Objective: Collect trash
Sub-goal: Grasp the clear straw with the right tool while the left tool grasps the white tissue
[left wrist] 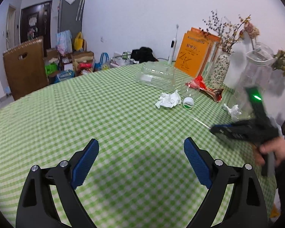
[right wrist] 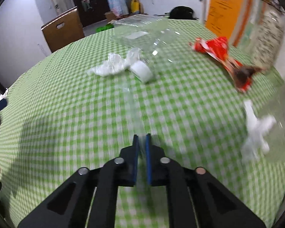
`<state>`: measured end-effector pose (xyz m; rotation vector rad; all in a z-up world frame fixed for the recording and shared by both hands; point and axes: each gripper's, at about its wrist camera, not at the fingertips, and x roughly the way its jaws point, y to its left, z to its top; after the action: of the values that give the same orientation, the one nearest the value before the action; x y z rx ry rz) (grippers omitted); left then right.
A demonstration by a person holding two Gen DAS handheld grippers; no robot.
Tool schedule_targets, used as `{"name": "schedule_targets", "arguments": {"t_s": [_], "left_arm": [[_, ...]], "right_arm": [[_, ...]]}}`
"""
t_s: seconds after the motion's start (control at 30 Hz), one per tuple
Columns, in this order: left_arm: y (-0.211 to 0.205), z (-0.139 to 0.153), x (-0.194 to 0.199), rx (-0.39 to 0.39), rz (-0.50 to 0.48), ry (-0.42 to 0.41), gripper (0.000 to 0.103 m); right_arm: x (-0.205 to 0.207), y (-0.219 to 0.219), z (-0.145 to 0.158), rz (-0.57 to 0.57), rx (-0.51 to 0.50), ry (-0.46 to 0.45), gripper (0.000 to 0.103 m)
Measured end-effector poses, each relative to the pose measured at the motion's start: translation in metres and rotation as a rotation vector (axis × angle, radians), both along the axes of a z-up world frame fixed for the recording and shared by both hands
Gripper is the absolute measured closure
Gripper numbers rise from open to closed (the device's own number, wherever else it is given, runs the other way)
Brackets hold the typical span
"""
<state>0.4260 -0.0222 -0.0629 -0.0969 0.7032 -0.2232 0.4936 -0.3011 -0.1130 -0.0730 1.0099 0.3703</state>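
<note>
White crumpled tissue (right wrist: 112, 64) lies ahead-left of right gripper (right wrist: 142, 142), jaws closed on a clear film edge; left gripper (left wrist: 141, 155) gapes, empty, farther off.

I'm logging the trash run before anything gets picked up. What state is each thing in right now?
left gripper: open, empty
right gripper: shut, nothing visible between the pads
crumpled tissue: lying loose on the tablecloth
red wrapper: torn open, lying flat
small tissue scrap: loose beside the clear jug
</note>
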Motion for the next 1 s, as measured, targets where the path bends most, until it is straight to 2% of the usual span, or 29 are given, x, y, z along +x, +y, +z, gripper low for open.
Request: {"name": "schedule_targets", "arguments": {"t_s": [0.17,0.37,0.43,0.5,0.57,0.6,0.63,0.67,0.73,0.8,0.93,1.0], "left_arm": [[-0.033,-0.020,0.047,0.043,-0.050,0.043,0.016],[-0.084,-0.034,0.109,0.153,-0.091,0.046,0.016],[-0.094,-0.038,0.126,0.146,-0.107,0.061,0.027],[-0.101,-0.045,0.147,0.144,-0.112,0.143,0.048],[-0.104,-0.051,0.163,0.130,-0.095,0.204,0.061],[-0.105,-0.052,0.166,0.125,-0.096,0.212,0.080],[-0.106,-0.052,0.168,0.127,-0.092,0.222,0.089],[-0.107,-0.052,0.168,0.133,-0.087,0.230,0.103],[-0.105,-0.050,0.163,0.104,-0.090,0.242,0.102],[-0.104,-0.044,0.148,0.099,-0.092,0.211,0.103],[-0.095,-0.025,0.106,0.045,-0.117,0.172,0.103],[-0.093,-0.012,0.080,0.043,-0.135,0.133,0.103]], "right_arm": [[-0.055,-0.017,0.011,-0.054,0.022,-0.056,0.101],[-0.117,-0.049,0.041,-0.125,0.053,-0.155,0.101],[-0.132,-0.061,0.052,-0.153,0.079,-0.178,0.101],[-0.150,-0.068,0.059,-0.173,0.094,-0.199,0.100],[-0.170,-0.072,0.062,-0.184,0.106,-0.210,0.100],[-0.177,-0.074,0.061,-0.188,0.113,-0.209,0.100],[-0.184,-0.077,0.059,-0.196,0.120,-0.204,0.100],[-0.190,-0.079,0.057,-0.205,0.124,-0.199,0.100],[-0.203,-0.087,0.054,-0.232,0.129,-0.195,0.100],[-0.207,-0.094,0.052,-0.256,0.133,-0.199,0.100],[-0.217,-0.112,0.047,-0.320,0.163,-0.208,0.100],[-0.223,-0.119,0.047,-0.343,0.166,-0.213,0.100]]}}
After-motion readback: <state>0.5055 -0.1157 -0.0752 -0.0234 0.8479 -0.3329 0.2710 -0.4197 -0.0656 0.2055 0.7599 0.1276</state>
